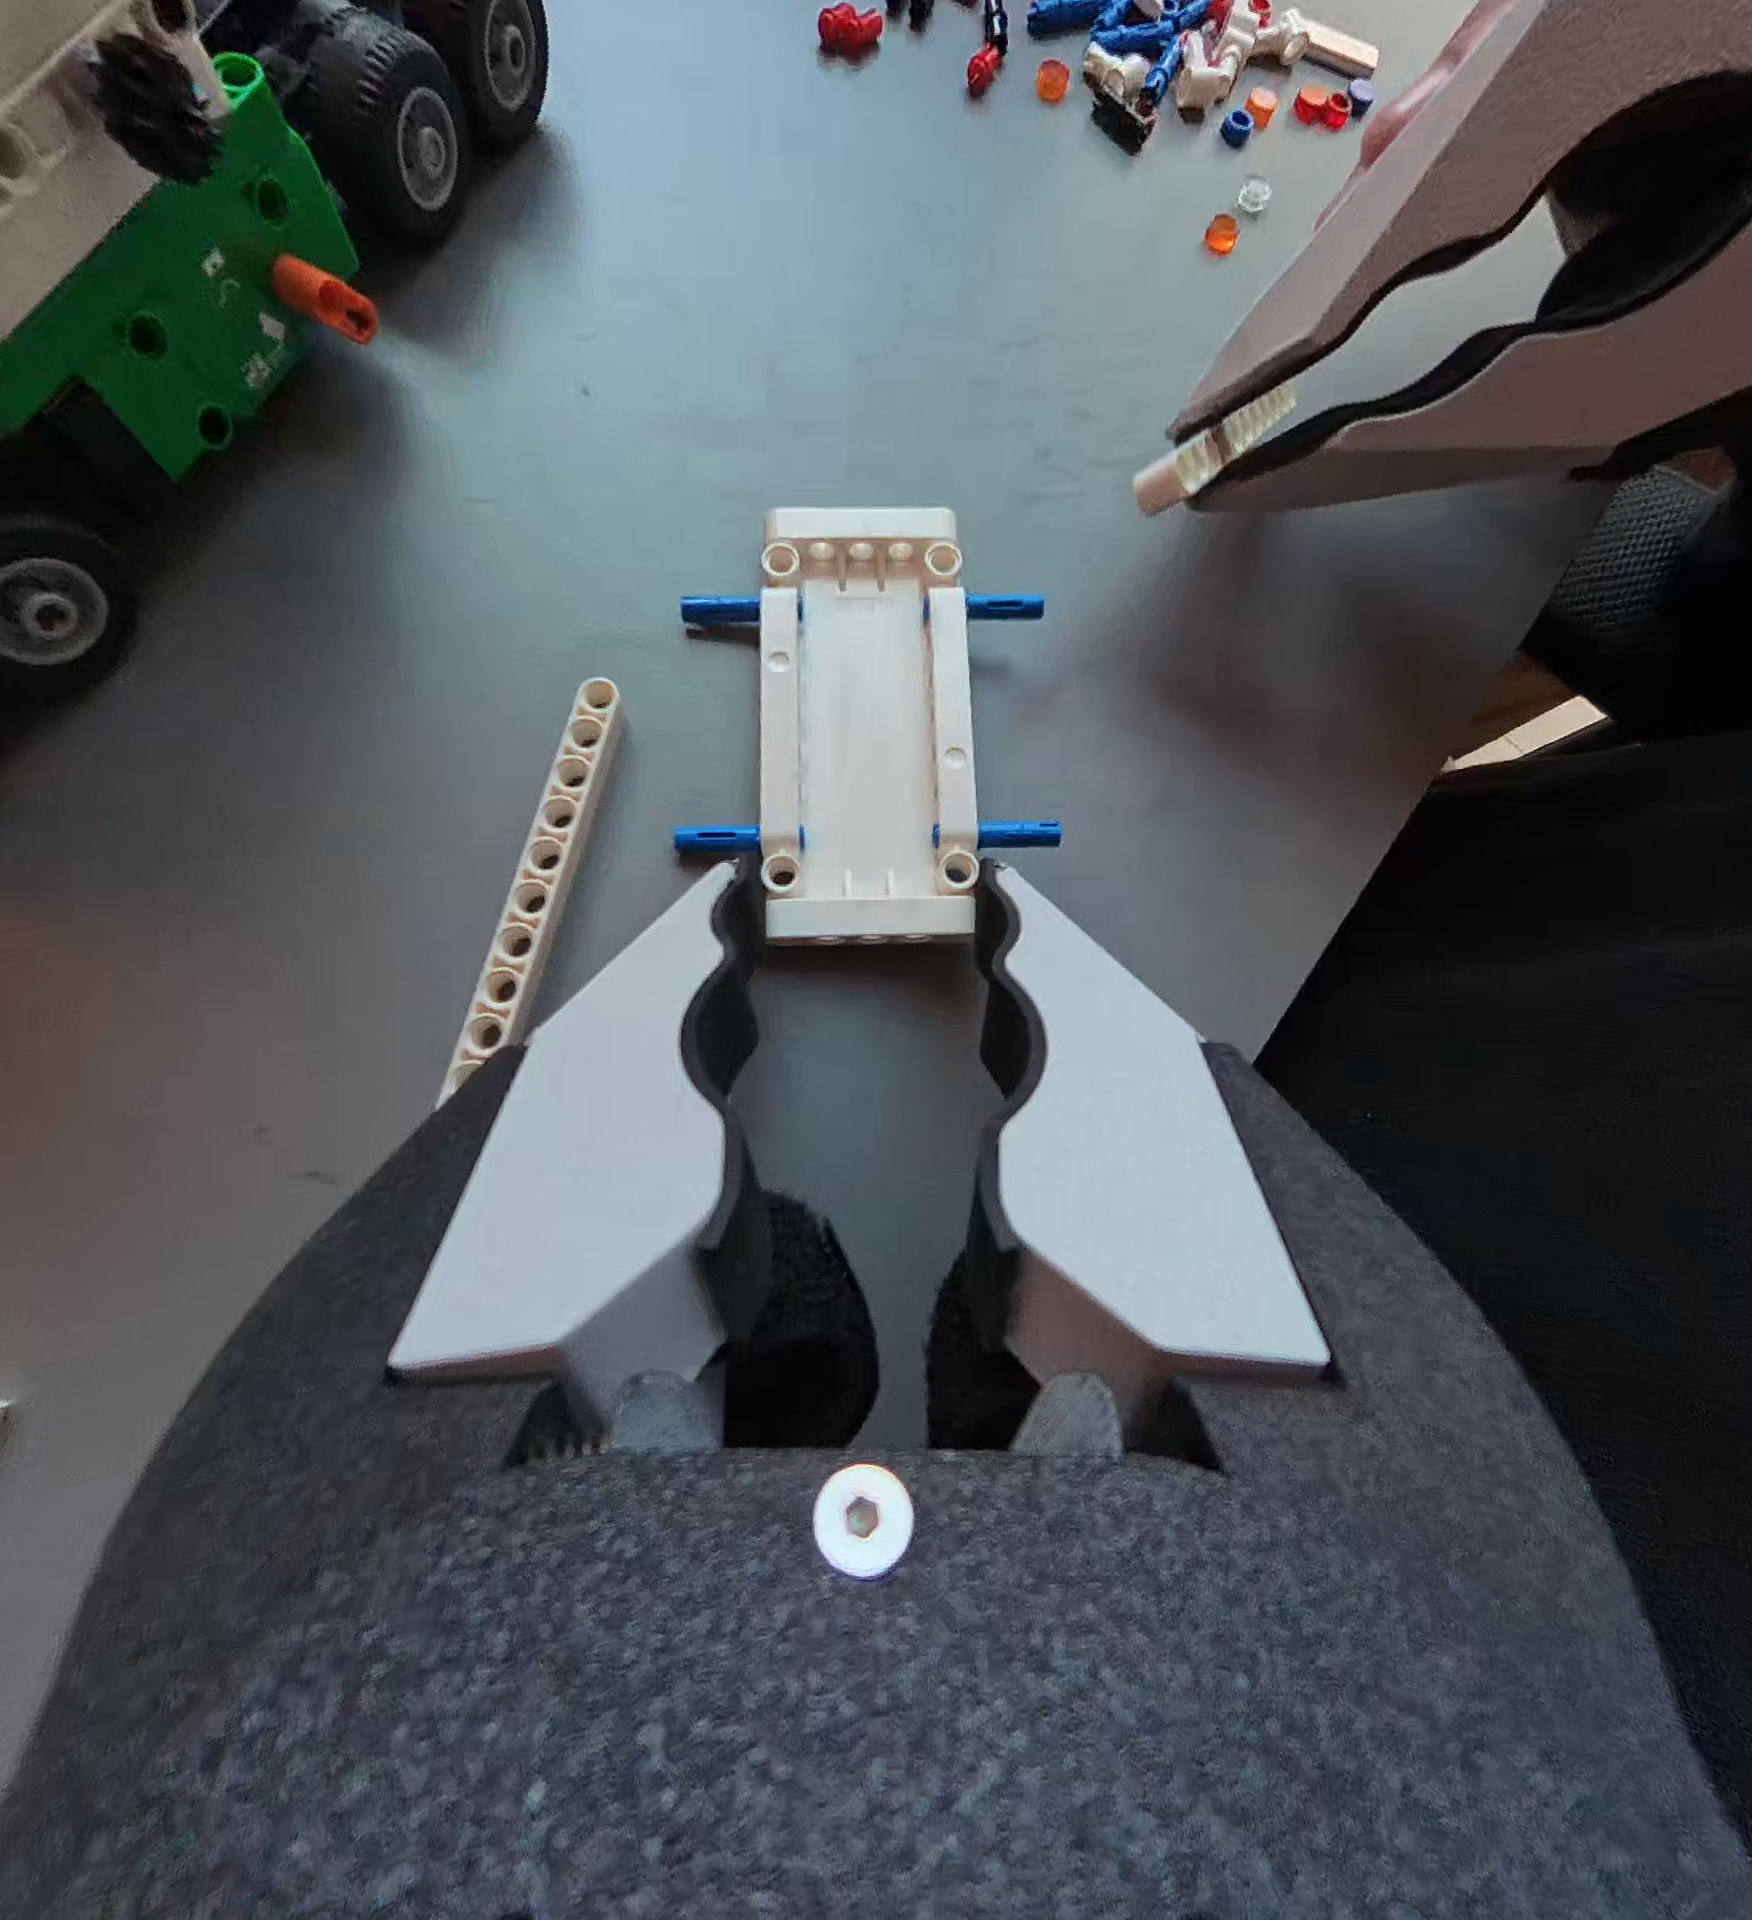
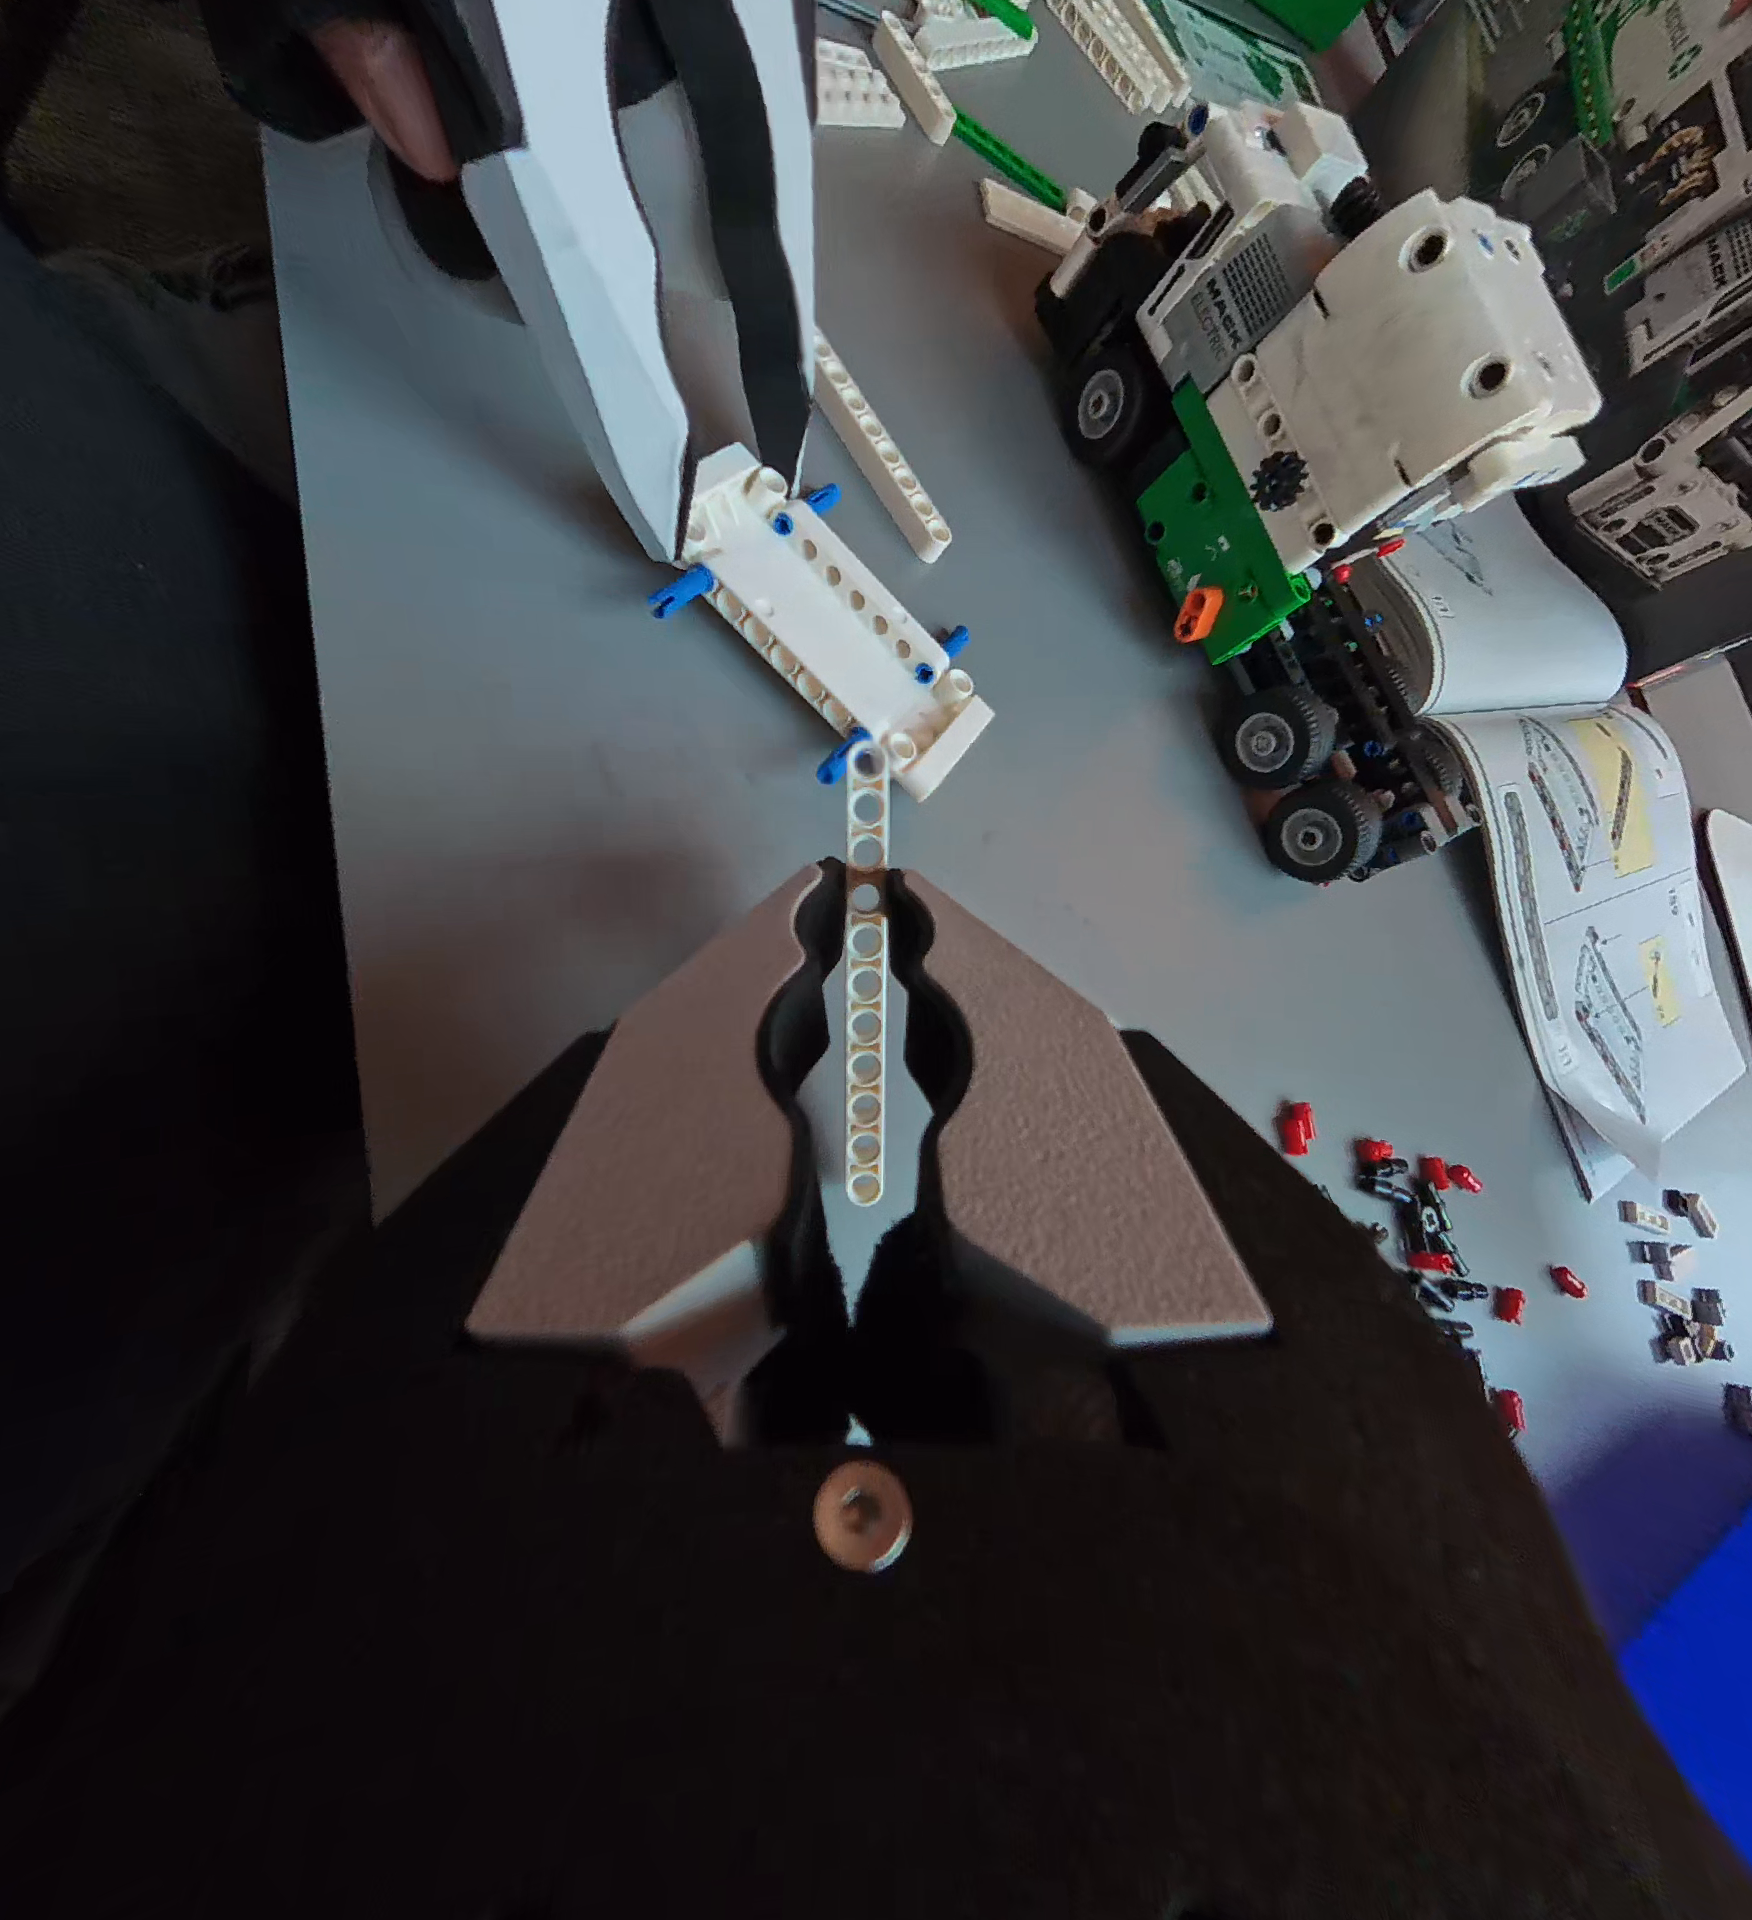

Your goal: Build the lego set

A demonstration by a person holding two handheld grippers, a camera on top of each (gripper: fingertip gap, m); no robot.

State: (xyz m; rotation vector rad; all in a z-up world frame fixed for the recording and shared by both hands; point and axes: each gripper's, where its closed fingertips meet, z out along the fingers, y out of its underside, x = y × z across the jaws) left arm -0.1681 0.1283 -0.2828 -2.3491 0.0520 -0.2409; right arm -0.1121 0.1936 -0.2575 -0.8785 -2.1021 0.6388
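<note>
The left gripper (image 1: 864, 894) has its jaws set around the near end of the white panel (image 1: 864, 717) lying flat on the grey bench (image 1: 851, 312), four blue pins (image 1: 718, 609) jutting sideways. The right gripper (image 2: 864, 883) clamps a thin white beam (image 2: 866, 997), whose far tip meets the panel's corner; actual contact is hard to judge. A second beam (image 1: 539, 883) is partly hidden behind the left finger. The truck (image 2: 1319, 468) is cut off in the left wrist view.

A loose beam (image 1: 539, 883) lies just left of the panel assembly (image 1: 864, 727), the truck (image 1: 124, 312) farther left.
</note>
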